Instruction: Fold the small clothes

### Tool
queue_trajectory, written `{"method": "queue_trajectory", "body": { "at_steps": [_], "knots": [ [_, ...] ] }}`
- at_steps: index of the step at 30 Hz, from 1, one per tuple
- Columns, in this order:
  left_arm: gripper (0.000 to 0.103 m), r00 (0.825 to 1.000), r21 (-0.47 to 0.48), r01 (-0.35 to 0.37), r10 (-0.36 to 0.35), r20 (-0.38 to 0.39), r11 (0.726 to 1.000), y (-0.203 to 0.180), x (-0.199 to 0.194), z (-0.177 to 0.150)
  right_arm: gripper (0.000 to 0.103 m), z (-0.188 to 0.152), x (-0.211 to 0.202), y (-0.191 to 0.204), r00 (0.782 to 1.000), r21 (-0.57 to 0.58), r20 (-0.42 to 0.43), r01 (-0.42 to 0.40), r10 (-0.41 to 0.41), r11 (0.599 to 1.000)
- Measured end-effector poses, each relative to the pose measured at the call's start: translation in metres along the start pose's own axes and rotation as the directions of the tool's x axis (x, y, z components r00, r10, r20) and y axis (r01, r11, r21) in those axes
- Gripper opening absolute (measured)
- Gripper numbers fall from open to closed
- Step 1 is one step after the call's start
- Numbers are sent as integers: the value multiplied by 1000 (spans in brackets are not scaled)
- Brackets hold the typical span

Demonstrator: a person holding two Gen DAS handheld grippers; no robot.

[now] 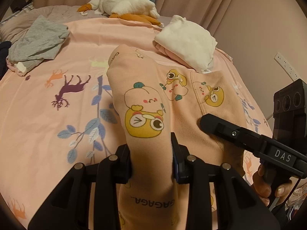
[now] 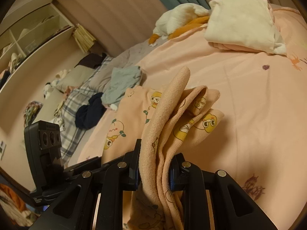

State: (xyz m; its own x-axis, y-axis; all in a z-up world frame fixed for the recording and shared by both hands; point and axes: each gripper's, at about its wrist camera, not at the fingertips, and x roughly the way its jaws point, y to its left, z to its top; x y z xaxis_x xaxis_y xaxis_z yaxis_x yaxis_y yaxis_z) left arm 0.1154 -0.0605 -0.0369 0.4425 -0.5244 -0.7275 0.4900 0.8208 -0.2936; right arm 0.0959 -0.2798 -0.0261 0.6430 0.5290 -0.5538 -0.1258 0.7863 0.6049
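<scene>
While both tools clench the pink cartoon-print garment [image 1: 151, 103] and hold it off the bed [image 1: 38, 126], the left tool [image 1: 152, 159] pinches one bunched edge and the right tool [image 2: 154, 169] several layers, likely to carry a fold across; a folded white piece [image 1: 188, 42] waits near the far edge.

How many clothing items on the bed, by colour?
Pink cartoon-print garment, held in both claws: 1
Grey garment: 1
White folded garment, on a pink folded piece: 1
Dark navy garment: 1
Total: 4
</scene>
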Motion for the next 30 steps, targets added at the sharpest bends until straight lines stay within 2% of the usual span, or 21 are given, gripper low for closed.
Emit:
{"method": "queue_trajectory", "body": {
  "at_steps": [16, 30],
  "knots": [
    [32, 999, -54, -23, 25, 28, 998, 31, -25, -8, 24, 0, 22, 29, 999, -66, -40, -17, 15, 998],
    [32, 997, -83, -75, 77, 21, 994, 65, -19, -2, 24, 4, 57, 40, 996, -97, -89, -34, 26, 995]
  ]
}}
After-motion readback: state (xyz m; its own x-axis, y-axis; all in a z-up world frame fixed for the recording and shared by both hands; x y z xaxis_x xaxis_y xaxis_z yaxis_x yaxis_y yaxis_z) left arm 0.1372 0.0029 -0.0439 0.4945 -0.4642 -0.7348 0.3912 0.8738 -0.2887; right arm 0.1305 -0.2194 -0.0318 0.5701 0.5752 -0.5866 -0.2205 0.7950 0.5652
